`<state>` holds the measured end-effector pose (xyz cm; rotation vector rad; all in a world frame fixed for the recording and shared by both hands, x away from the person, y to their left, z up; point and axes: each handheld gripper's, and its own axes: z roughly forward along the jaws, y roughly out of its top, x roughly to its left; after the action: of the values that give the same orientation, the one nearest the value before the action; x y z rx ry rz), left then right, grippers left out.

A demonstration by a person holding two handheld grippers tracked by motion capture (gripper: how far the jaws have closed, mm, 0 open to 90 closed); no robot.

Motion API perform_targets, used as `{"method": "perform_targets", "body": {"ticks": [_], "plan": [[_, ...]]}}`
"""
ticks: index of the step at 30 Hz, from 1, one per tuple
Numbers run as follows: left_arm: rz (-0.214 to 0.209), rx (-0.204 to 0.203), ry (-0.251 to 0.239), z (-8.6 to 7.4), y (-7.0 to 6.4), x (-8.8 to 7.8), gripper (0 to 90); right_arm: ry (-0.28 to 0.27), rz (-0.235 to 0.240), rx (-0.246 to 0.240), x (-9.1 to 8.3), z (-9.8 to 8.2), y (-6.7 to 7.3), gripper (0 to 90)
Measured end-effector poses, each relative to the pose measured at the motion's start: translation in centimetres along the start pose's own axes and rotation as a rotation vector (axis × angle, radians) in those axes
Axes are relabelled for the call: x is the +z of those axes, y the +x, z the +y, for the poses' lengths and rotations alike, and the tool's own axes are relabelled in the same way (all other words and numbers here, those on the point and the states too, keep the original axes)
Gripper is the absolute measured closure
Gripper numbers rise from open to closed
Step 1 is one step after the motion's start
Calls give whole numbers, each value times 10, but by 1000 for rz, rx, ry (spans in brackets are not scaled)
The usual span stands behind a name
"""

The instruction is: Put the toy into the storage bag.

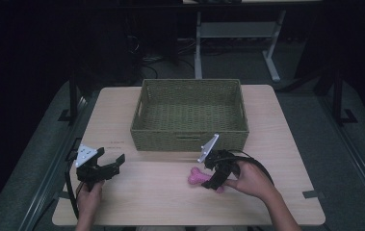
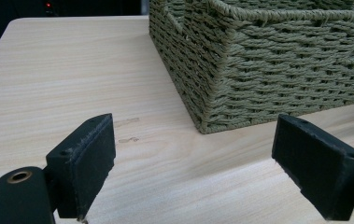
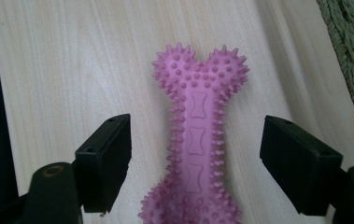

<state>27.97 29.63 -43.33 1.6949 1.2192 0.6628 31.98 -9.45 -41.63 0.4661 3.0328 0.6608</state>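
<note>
Pink spiky bone [image 3: 194, 140], flat on table [image 1: 276, 125] just in front of basket [image 1: 189, 115]. R gripper [image 3: 195, 161] wide open, straddling bone shaft, no contact. L gripper [image 2: 193, 168] open, empty, near basket corner.

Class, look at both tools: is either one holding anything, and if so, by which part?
Nothing is held. The right tool is open, its jaws astride the pink bone toy's shaft without touching. The left tool is open over bare table.

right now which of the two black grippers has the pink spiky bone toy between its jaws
The right gripper: its open jaws straddle the pink spiky rubber bone toy. The left gripper is open over bare table.
</note>
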Motion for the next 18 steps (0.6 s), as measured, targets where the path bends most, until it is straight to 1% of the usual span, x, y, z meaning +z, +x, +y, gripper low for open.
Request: {"method": "perform_targets", "body": {"ticks": [8, 18], "plan": [[0, 0, -1, 0, 0, 0, 130, 32, -4, -12, 8, 1, -1, 322], [-1, -1, 0, 0, 0, 0, 130, 61, -5, -24, 15, 3, -1, 433]]}}
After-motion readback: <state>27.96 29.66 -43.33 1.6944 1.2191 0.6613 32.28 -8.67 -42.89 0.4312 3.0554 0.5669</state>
